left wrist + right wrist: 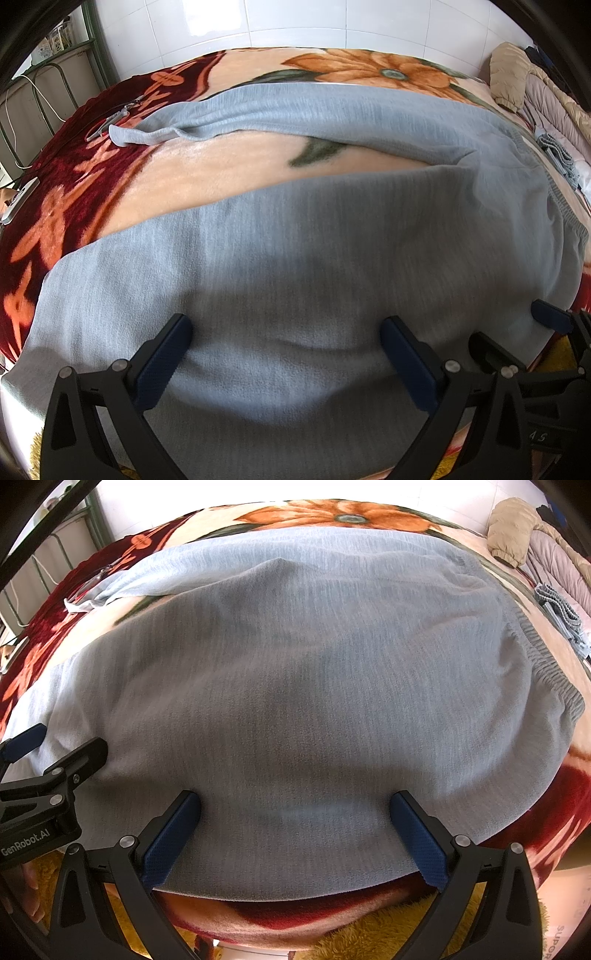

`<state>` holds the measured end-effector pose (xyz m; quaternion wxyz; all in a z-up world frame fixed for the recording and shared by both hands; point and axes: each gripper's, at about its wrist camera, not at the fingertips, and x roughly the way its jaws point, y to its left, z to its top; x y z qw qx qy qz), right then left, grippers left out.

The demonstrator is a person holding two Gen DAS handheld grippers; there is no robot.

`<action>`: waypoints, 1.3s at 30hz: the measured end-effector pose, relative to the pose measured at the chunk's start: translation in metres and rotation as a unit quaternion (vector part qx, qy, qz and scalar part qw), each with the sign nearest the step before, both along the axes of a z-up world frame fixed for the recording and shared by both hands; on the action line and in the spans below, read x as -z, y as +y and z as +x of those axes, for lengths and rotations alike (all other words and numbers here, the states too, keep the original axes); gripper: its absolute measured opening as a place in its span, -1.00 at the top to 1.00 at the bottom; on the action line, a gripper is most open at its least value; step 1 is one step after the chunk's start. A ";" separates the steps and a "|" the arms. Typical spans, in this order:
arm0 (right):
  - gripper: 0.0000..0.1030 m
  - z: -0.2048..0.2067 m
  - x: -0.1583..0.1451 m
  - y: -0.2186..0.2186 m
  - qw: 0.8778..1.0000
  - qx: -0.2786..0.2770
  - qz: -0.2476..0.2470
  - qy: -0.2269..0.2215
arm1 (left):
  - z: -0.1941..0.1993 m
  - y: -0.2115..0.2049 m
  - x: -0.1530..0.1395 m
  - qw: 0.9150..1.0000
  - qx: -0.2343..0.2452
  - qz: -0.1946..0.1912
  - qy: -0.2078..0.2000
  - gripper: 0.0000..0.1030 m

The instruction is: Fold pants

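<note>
1. Lying spread on the floral blanket (110, 192), the grey pants (295, 266) fill the left wrist view. The far leg (258, 110) runs along the back and the near leg (147, 288) crosses the front, with a bare wedge of blanket between them. The left gripper (286, 343) has its fingers wide apart over the near leg's cloth, clamping nothing. The right gripper (517, 325) shows at the right edge, just beside it, fingers also apart.

2. From the right wrist view, the pants (314, 683) cover most of the frame. Their near edge (295, 895) lies between the parted fingers of the right gripper (295, 812), with blanket (295, 919) showing below it. The waistband (546, 664) curves along the right side. Bare blanket lies beyond it toward the piled jackets (524, 535). The left gripper (62, 742) sits at the left edge, fingers apart.
</note>
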<state>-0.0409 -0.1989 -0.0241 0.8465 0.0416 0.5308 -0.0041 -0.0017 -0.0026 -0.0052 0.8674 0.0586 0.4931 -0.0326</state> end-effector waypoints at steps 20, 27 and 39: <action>-1.00 0.001 0.002 -0.001 1.000 0.000 0.000 0.002 | 0.002 0.002 -0.003 1.000 0.000 0.001 -0.001 -1.00; -1.00 0.003 0.002 0.001 1.000 0.000 -0.004 0.004 | 0.002 0.002 -0.003 1.000 0.000 0.001 -0.001 -1.00; -0.66 0.005 -0.030 -0.016 1.000 -0.006 0.016 0.021 | -0.003 0.025 -0.056 0.999 -0.012 -0.046 0.012 -0.97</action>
